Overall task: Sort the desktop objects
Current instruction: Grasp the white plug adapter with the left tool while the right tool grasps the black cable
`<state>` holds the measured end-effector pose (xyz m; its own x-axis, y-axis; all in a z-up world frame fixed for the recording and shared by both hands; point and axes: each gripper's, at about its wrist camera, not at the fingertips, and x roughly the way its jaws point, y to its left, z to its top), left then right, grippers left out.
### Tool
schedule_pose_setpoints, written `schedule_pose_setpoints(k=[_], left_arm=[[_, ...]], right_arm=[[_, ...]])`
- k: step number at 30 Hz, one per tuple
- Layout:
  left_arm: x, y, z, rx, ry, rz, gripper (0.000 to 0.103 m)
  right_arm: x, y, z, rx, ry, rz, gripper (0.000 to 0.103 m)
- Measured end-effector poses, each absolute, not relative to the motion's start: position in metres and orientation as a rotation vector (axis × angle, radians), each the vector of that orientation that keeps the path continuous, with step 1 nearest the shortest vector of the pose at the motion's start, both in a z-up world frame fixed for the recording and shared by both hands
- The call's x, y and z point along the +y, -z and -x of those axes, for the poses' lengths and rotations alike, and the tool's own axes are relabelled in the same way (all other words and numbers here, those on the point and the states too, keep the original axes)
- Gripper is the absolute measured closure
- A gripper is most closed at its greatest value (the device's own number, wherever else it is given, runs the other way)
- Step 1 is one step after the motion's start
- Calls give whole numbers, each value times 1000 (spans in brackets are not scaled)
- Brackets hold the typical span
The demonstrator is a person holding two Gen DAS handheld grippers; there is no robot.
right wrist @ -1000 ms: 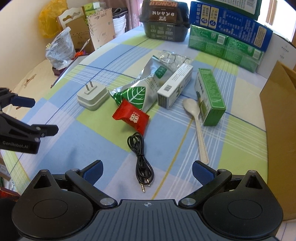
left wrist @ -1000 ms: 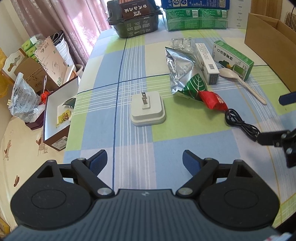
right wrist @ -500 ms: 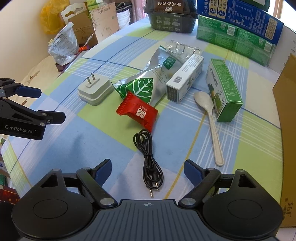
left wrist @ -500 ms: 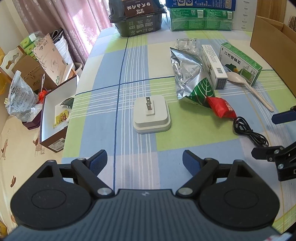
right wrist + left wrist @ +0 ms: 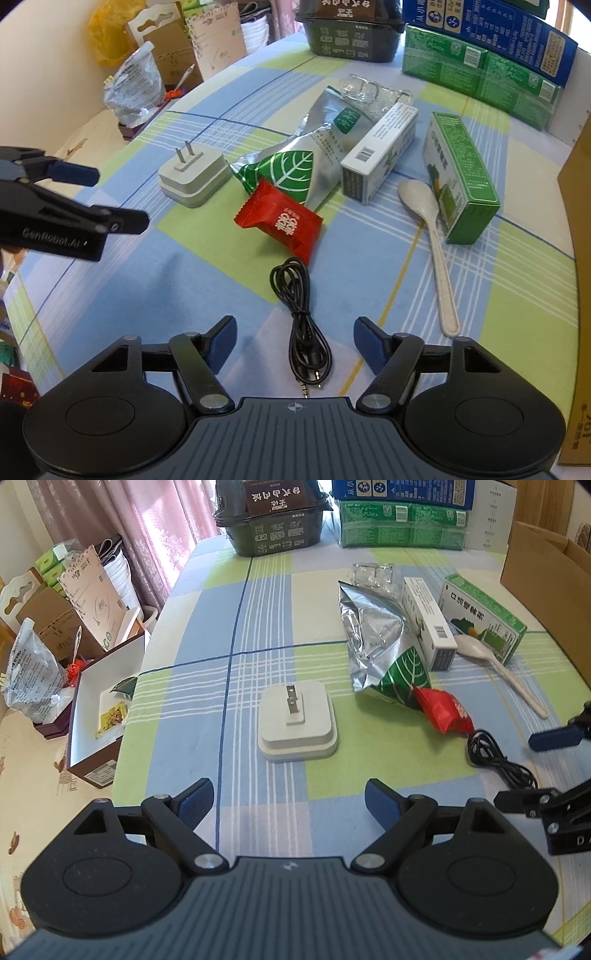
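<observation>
Two downward wrist views, shared tablecloth (image 5: 236, 709).

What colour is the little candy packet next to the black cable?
Red, with white writing. The candy packet shows best in the right wrist view.

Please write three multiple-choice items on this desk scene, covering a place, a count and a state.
1. What does the red snack packet rest partly on?
A. the green box
B. the silver leaf-print bag
C. the white spoon

2. How many prongs does the white plug adapter show?
A. two
B. three
C. four

3. How does the black audio cable lie?
A. stretched straight
B. plugged into the adapter
C. bundled loose on the tablecloth

Answers: 1 B, its corner overlaps the bag; 2 A, two prongs point up; 3 C, a knotted coil between the right hand-held gripper's fingers, untouched.
</observation>
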<state>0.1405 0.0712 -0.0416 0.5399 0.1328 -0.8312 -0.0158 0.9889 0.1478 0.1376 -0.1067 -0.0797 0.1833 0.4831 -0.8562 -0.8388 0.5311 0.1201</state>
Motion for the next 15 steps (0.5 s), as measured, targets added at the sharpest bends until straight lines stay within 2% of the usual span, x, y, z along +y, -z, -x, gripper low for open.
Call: schedule_pose_setpoints(k=[9,15], left_arm=[[77,52,-162,940,-71,-108,17],[82,61,-183,926,-60,-90,17]], right_arm=[[-111,87,-142,1011,-983,399,54],[-113,89,-145,1002,-992,384,57]])
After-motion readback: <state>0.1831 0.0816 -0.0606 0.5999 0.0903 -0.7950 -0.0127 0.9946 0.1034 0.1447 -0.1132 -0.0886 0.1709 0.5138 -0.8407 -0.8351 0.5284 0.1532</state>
